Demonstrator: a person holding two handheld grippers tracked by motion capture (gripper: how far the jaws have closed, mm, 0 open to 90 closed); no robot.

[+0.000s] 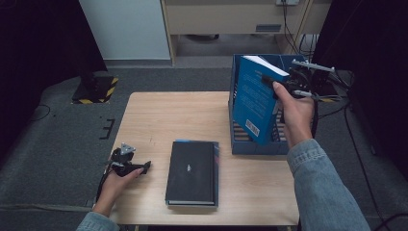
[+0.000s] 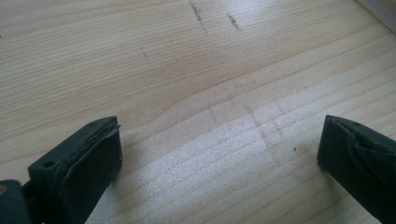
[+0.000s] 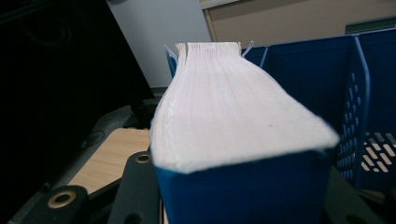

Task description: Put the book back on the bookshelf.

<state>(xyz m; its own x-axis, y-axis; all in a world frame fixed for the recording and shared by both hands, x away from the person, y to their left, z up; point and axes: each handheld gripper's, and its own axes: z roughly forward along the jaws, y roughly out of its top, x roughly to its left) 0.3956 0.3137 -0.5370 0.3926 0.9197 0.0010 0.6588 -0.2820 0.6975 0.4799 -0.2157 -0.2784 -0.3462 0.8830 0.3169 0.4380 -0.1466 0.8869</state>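
Nearest the person's edge of the pale wooden table point(image 1: 144, 115), resting low at the left: left gripper point(image 1: 137, 168), jaws spread wide with nothing between them, bare wood grain under them in the left gripper view point(image 2: 219, 154); well apart from any book. Just to its right, flat on the table: black hardcover book point(image 1: 191, 172), closed, not touched by either gripper, lying short of the blue file rack point(image 1: 255, 147). Farther off, at the right: right gripper point(image 1: 281, 83) pinching a blue paperback book point(image 1: 255, 98) near its top corner, held upright and tilted, lower end down inside the rack; seen in the right gripper view as a block of cream page edges point(image 3: 224, 107) running away from the jaws, blue cover point(image 3: 243, 191) clamped on either side, perforated rack wall point(image 3: 355, 112) just beside it.

Likely risks: a grip on one corner alone, so possible swinging or slipping of the heavy book on release of pressure; possible catching of the lower corner on a rack divider, leaving the book wedged aslant; possible shoving of the light rack toward the table's far edge under a hard push; possible flaring of the pages on a loosened hold.
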